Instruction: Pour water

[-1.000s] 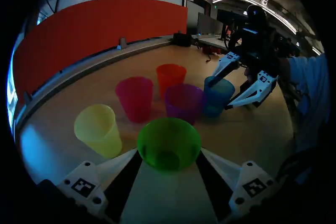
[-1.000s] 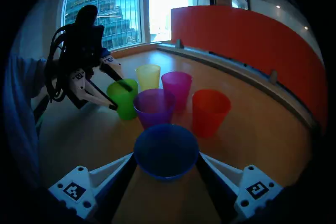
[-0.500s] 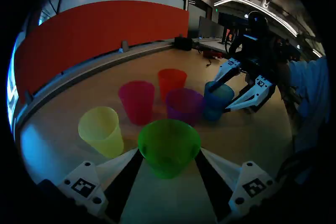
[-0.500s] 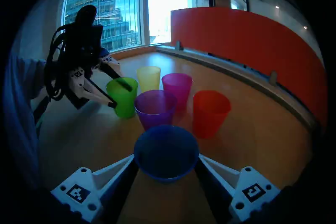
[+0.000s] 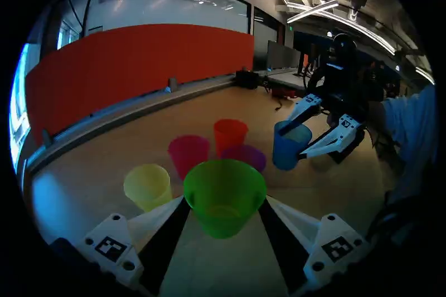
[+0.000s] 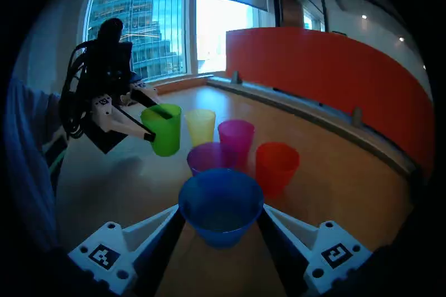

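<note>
Got a translucent green plastic cup pinched between both fingers of the left gripper, upright and seemingly up off the light wooden tabletop. Same deal on the other side: translucent blue plastic cup squeezed in the right gripper, also upright, also looking airborne, well apart from the green one. Can't really tell about water in either, too dim and glary at the bottoms, so worth checking before committing. Looks like the very start of the pour, no tipping yet. For doing it well: bring the two cups close first, park the pouring lip just above and slightly inside the receiving rim, keep the receiver dead level, then roll the pouring wrist slowly. No rushing the tilt, aim for a thin stream, not a glug. Go easy on the squeeze too, probably flimsy plastic, likely to flex and slosh or pop out. Also mind the cluster sitting on the table between the grippers: yellow plastic cup, pink plastic cup, orange-red plastic cup, purple plastic cup, all bunched together. Better to stay high above those or off to one side, to avoid clipping one.
</note>
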Available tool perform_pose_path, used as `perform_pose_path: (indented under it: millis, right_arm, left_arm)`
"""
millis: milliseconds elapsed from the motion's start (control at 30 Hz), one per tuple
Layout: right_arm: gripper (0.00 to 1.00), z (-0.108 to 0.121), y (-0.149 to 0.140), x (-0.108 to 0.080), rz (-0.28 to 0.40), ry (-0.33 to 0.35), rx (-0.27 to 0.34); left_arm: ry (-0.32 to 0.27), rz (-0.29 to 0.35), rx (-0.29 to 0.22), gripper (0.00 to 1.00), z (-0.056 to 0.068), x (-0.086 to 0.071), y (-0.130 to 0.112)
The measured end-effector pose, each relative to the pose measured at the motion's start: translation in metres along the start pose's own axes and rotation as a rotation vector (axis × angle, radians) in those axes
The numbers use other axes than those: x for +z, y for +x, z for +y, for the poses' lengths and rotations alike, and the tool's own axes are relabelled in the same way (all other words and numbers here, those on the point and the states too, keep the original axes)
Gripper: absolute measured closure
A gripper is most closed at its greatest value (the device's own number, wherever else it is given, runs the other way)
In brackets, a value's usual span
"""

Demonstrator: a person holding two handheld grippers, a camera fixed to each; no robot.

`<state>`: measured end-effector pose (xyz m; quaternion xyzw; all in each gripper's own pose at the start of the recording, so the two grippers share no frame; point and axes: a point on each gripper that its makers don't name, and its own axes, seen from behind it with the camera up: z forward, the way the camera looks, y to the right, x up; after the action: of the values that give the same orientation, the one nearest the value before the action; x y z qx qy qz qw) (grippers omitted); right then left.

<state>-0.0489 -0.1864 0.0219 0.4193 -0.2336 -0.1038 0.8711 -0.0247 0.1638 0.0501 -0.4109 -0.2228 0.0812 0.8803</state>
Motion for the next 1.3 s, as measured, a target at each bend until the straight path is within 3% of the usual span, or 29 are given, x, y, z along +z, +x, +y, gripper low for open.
perform_pose_path:
  millis: [567,1300]
  right_arm:
    - [0.11,-0.002,0.079,-0.043,0.178,-0.061,-0.029]
    - [0.11,-0.015,0.156,-0.08,0.357,-0.081,-0.062]
  left_arm:
    - [0.052,0.184,-0.004,0.15,-0.002,-0.047,0.064]
    - [0.036,0.347,0.018,0.15,0.028,-0.088,0.125]
